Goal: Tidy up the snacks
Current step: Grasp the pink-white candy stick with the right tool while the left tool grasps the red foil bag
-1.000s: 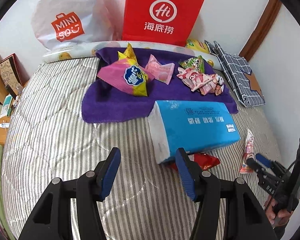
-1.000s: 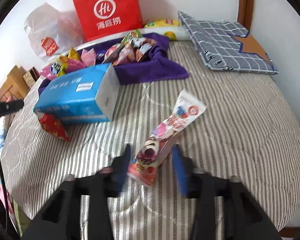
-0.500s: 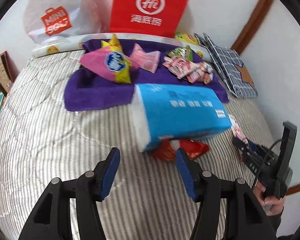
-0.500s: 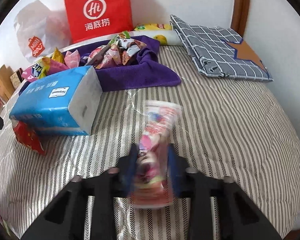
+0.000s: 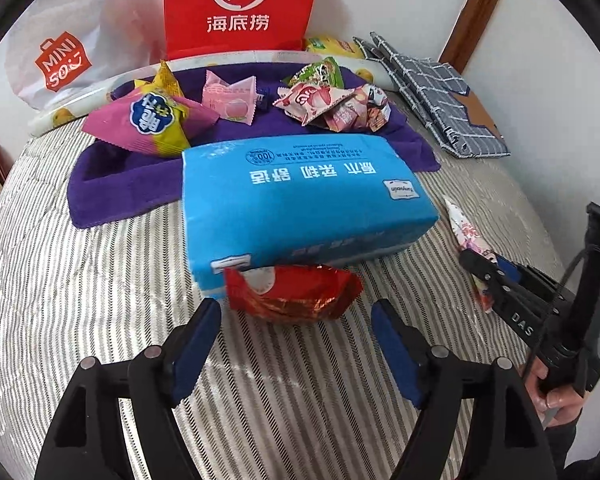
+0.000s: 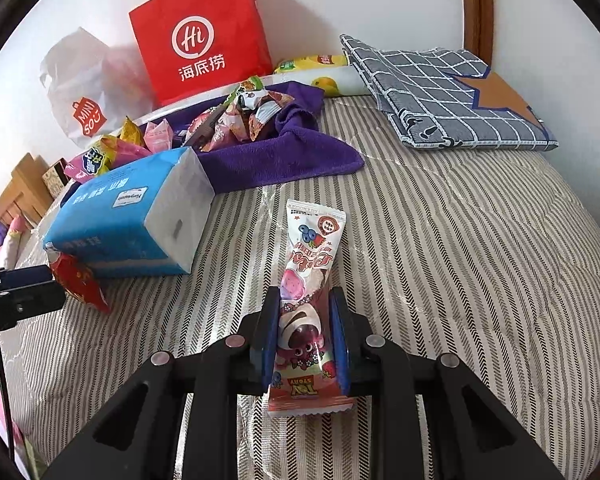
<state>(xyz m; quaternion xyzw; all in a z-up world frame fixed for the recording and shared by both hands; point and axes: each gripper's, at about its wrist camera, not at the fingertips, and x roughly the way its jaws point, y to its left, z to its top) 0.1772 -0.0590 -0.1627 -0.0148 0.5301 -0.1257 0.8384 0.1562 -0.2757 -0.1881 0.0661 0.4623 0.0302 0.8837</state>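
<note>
Red foil snack (image 5: 294, 292) ahead of left tongs (image 5: 296, 330), jaws opening, nothing gripped; right tongs (image 6: 305, 334) clamped on pink snack stick (image 6: 306, 300). Next, likely: carry it to purple towel (image 6: 276, 160).

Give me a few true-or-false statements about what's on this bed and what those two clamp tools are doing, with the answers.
1. The right gripper is clamped on a long pink snack packet. True.
2. The red snack packet lies on the purple towel. False: it lies on the striped bedcover, tucked partly under the blue tissue pack.
3. The left gripper holds the red snack packet. False: its jaws are opening, with nothing between them; the packet lies just beyond the tips.
4. Several snack packets lie on the purple towel. True.
5. A red paper bag stands against the wall. True.
</note>
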